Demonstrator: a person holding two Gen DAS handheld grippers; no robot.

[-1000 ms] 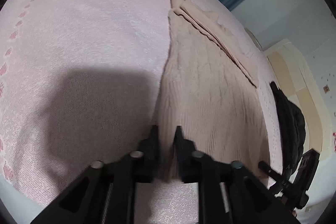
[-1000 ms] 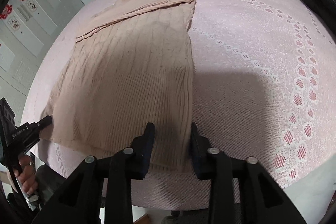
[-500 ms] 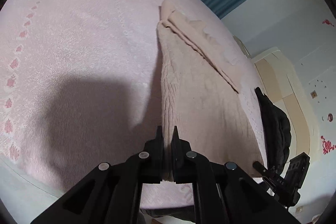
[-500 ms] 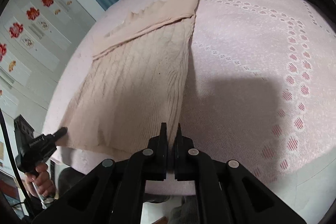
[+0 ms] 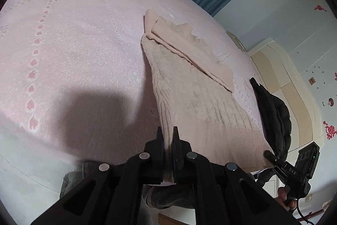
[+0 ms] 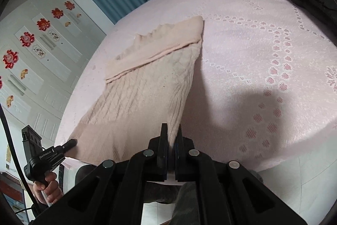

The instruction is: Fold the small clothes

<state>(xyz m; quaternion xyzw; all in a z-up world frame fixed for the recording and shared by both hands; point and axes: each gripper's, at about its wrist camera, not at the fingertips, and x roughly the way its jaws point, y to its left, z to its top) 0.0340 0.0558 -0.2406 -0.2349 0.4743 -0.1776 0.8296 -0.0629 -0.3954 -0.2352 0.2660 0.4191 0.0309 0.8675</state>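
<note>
Both sets of my fingers were apart around the hem a moment ago; they have since closed. My left gripper [image 5: 167, 141] is now clamped on one bottom corner of the beige cable-knit sweater [image 5: 195, 98], and my right gripper [image 6: 171, 138] is clamped on the other corner. The hem has risen off the pink patterned bed cover [image 5: 73, 45] — the collar end, with its folded sleeves, lies flat further up the bed. In my judgement the grasp step is complete and the hem can be carried toward the collar. A black padded jacket [image 5: 273, 115] lies beside the sweater on the right-hand side — near the edge, but clear of the fold path.
</note>
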